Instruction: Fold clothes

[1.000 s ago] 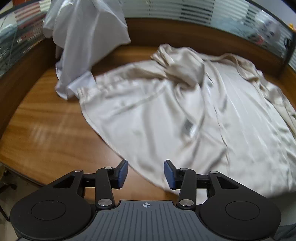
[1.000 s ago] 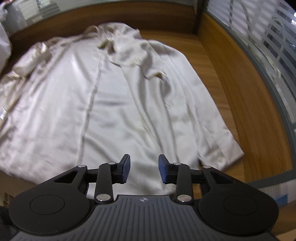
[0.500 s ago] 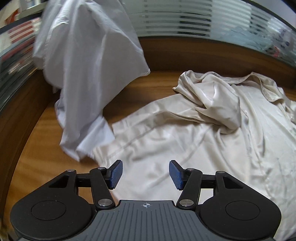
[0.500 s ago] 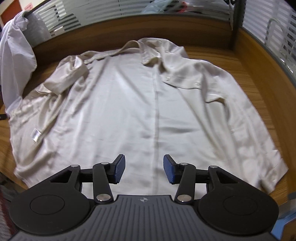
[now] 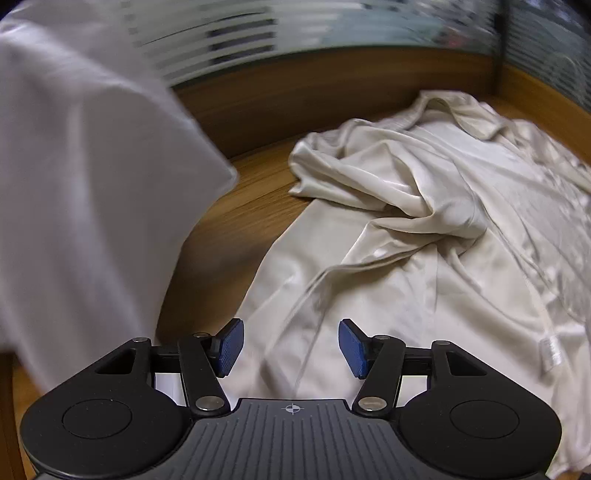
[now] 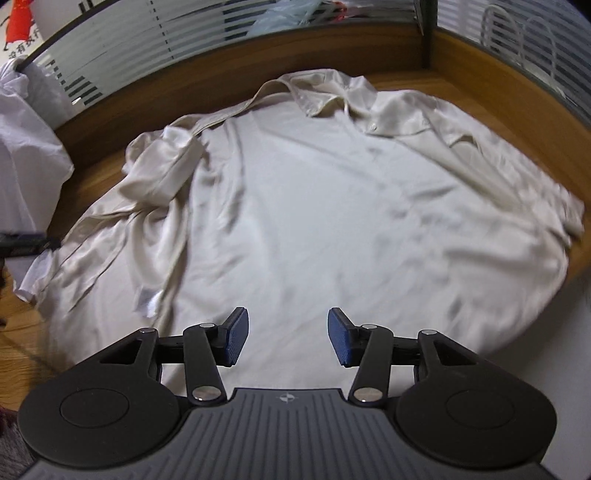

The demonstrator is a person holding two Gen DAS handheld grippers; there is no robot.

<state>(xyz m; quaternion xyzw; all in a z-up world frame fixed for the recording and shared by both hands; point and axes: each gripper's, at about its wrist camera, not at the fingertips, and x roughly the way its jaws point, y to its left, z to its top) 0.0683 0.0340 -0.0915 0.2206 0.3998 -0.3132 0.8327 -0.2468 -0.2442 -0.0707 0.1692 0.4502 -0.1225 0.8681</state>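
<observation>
Both views have swung left across the glossy cream shirt (image 6: 332,206), spread flat on the wood-grain table (image 5: 236,229). Left gripper (image 5: 291,345) and right gripper (image 6: 287,335) jaws, just widened, stand spread, empty; white garment (image 5: 81,177) hangs left.

text: black characters, illegible | on: red-and-white sign (image 6: 20,31) | view: right wrist

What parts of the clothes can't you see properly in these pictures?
- White garment, left wrist view: blurred and cut off by the top and left edges, so its kind is unclear.
- Cream shirt, right wrist view: its near hem is hidden behind the right gripper.
- Cream shirt's small label, left wrist view: too small to read.
- Shirt's left sleeve, right wrist view: bunched, its cuff hidden in folds.
</observation>
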